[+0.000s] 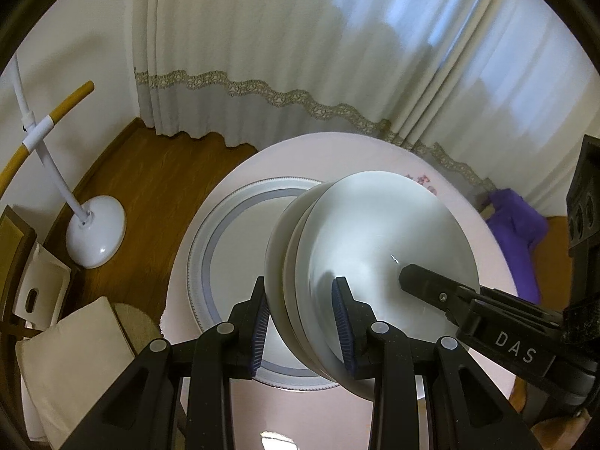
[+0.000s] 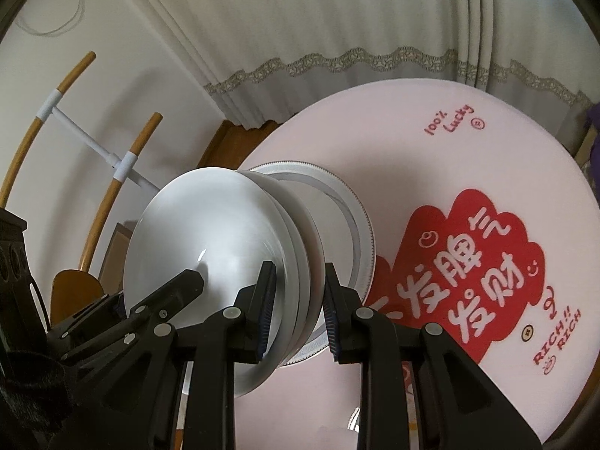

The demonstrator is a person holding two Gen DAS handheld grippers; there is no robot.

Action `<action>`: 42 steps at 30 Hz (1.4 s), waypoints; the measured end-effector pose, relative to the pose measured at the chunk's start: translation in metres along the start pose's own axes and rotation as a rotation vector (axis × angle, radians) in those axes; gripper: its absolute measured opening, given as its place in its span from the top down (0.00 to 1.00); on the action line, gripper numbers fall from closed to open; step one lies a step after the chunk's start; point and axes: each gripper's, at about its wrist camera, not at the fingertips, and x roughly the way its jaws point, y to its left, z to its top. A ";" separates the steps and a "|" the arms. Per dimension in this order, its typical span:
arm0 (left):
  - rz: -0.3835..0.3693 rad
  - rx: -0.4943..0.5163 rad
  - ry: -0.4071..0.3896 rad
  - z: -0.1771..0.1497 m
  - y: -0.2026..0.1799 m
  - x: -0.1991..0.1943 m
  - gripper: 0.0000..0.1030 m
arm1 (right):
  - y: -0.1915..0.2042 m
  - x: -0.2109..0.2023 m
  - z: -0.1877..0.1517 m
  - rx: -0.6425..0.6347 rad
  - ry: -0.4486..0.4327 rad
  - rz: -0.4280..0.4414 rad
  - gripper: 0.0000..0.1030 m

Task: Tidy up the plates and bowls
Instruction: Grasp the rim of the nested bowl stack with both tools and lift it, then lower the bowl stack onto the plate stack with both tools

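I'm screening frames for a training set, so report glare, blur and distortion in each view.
Left wrist: fisheye bends the curtain, a small glint sits on the top bowl of the held stack, and window light smears at upper right. Right wrist: the same barrel bend, a glint on the stack, and print on the pink mat stays readable.

A stack of bowls (image 1: 375,247) hangs tilted over a plate (image 1: 232,247) that lies on the counter (image 1: 232,172). The left tool (image 1: 303,322) and right tool (image 2: 298,311) clamp the stack's rim from opposite sides. Curtains (image 1: 300,56) hang behind the counter.
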 end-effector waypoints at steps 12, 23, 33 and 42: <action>0.005 -0.016 0.030 0.022 0.004 0.028 0.72 | 0.004 0.017 0.002 0.008 0.033 -0.005 0.77; 0.005 -0.021 0.042 0.027 0.008 0.044 0.72 | 0.005 0.024 0.004 0.014 0.048 -0.012 0.77; -0.021 -0.050 0.035 0.032 0.019 0.053 0.70 | 0.005 0.029 0.006 0.015 0.053 -0.003 0.74; 0.075 -0.049 -0.047 0.014 0.024 0.038 0.42 | 0.001 0.013 0.000 -0.002 -0.004 -0.002 0.70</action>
